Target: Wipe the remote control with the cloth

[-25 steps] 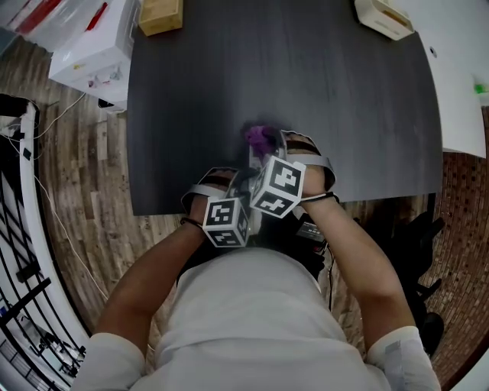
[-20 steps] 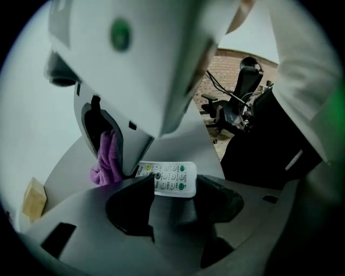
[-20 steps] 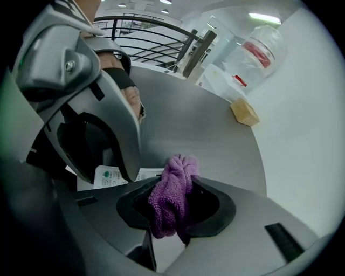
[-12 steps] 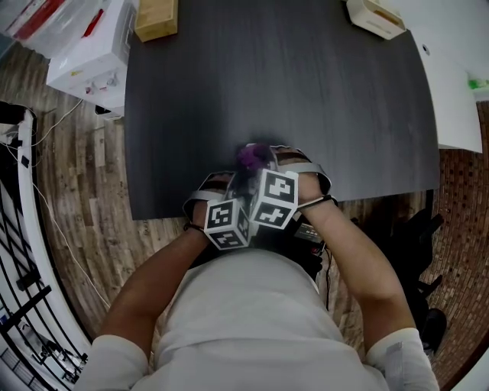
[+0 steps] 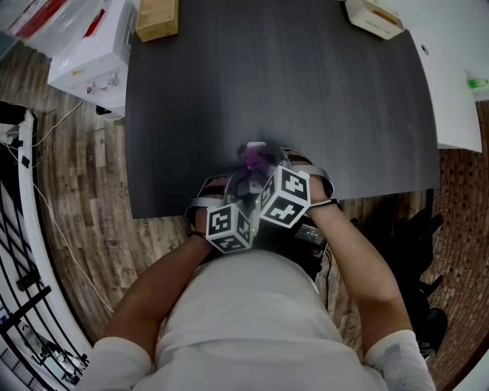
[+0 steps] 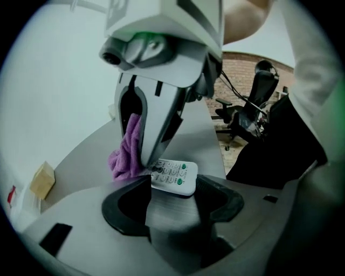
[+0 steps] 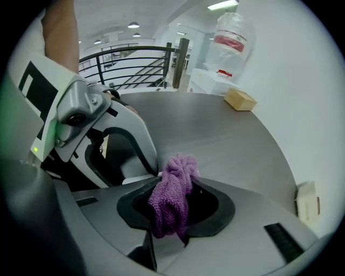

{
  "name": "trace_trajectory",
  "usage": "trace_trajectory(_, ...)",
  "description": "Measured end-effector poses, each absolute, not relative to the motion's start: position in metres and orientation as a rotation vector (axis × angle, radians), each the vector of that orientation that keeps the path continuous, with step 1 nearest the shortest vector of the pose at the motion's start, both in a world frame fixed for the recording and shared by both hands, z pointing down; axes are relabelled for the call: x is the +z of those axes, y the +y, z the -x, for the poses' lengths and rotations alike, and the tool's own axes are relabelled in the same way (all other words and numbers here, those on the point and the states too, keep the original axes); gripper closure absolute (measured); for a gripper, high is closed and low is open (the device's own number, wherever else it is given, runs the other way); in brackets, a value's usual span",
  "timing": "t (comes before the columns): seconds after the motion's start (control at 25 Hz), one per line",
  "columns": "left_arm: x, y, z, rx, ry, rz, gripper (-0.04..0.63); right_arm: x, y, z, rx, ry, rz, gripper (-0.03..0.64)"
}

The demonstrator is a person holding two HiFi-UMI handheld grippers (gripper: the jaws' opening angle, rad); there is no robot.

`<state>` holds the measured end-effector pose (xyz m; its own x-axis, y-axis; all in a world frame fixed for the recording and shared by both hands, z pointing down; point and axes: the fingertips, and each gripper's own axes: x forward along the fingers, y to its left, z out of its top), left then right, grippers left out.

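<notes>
A white remote control (image 6: 173,177) with green buttons lies between the jaws of my left gripper (image 6: 172,186), which is shut on it just above the dark table (image 5: 306,92) near its front edge. My right gripper (image 7: 175,188) is shut on a bunched purple cloth (image 7: 171,199). It points steeply down, and in the left gripper view the cloth (image 6: 125,153) presses against the remote's far end. In the head view both marker cubes sit side by side, and only the cloth (image 5: 252,156) shows beyond them. The remote is hidden there.
A wooden block (image 5: 157,17) stands at the table's back left and a cream box (image 5: 373,17) at its back right. White cartons (image 5: 88,50) and a black railing (image 5: 23,229) are on the floor to the left. An office chair (image 6: 245,116) stands beyond the table.
My right gripper has shifted a little along the remote with the cloth, and its cube has rolled. The left gripper has stayed in place with a slight roll.
</notes>
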<state>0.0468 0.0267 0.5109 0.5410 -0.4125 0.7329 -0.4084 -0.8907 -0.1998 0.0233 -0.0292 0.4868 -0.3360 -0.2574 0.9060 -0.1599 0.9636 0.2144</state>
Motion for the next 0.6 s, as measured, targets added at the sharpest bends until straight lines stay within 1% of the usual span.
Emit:
trace_trajectory(0.32, 0.518, 0.026, -0.040, -1.311, 0.905, 2.897, 0.335, 0.486, -0.012, -0.025, -0.215, -1.902, -0.311, 0.495)
trace_trajectory(0.48, 0.520, 0.032, -0.045, -1.321, 0.897, 2.954, 0.308, 0.486, 0.002, -0.025, -0.199, -1.913, -0.307, 0.495)
trace_trajectory(0.6, 0.522, 0.033, -0.046, -1.328, 0.924, 2.994, 0.304, 0.485, 0.007, -0.026, -0.197, -1.919, -0.313, 0.495)
